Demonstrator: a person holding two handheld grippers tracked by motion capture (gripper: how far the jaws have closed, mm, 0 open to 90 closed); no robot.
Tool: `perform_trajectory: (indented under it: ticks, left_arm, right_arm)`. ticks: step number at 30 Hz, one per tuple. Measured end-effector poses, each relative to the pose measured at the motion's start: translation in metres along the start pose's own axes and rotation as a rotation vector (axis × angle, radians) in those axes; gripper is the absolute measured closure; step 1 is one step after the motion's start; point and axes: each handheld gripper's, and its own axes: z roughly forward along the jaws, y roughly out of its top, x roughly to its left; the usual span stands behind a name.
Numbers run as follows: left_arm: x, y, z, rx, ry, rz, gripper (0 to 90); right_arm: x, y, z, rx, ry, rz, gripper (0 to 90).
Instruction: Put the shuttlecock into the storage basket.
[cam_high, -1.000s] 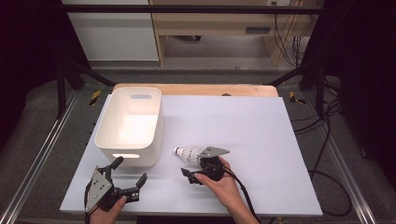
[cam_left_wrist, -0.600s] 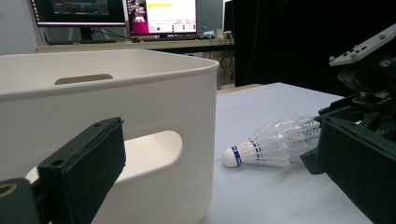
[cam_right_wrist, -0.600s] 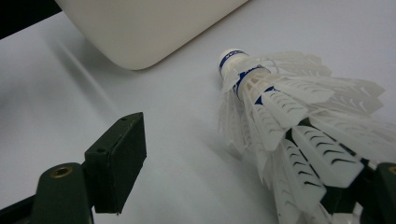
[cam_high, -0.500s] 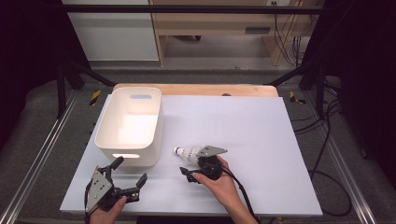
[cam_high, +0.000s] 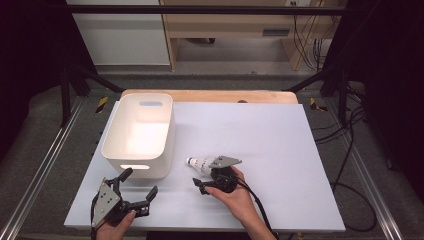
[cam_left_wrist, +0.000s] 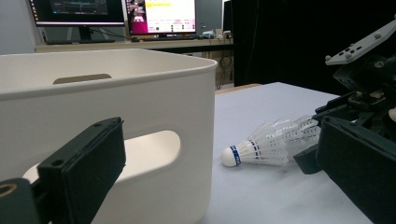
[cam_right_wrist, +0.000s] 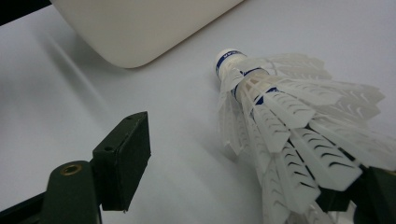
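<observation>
A white feather shuttlecock (cam_high: 199, 162) lies on its side on the white table sheet (cam_high: 260, 130), its cork pointing toward the bin. My right gripper (cam_high: 204, 175) straddles its feather skirt (cam_right_wrist: 280, 112). The jaws have just been closing. The left pad (cam_right_wrist: 123, 144) still stands clear of the feathers and the other jaw is right against them, so the gripper is open. My left gripper (cam_high: 140, 181) rests at the front left, jaws wide open and nothing between them. Its view looks past the bin at the shuttlecock (cam_left_wrist: 271, 144) and at the right gripper (cam_left_wrist: 364, 74).
A white plastic bin (cam_high: 112, 135) with handle cut-outs stands left of the shuttlecock, close to both grippers; its wall (cam_left_wrist: 140, 93) fills the left of the left gripper view. Metal rails run along both table sides. Cables lie on the floor at the right.
The right gripper's jaws stand slightly narrower around the shuttlecock than before. Both hands, the shuttlecock and the bin stay where they were.
</observation>
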Motion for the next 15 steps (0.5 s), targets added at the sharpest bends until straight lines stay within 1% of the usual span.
perform_trajectory:
  ticks: [4,6,15]
  left_arm:
    - [-0.0001,0.0,0.0001,0.0,-0.001,0.0,1.5]
    - [-0.0002,0.0,0.0002,0.0,-0.001,0.001,1.5]
    - [-0.0005,-0.0002,0.0006,0.003,-0.004,0.001,1.5]
  right_arm:
    - [0.0006,0.0009,0.0003,-0.001,-0.004,-0.005,26.5]
    - [0.0009,0.0013,0.0006,0.001,-0.003,-0.01,28.7]
    - [0.0025,0.0017,0.0025,0.009,-0.004,-0.02,29.8]
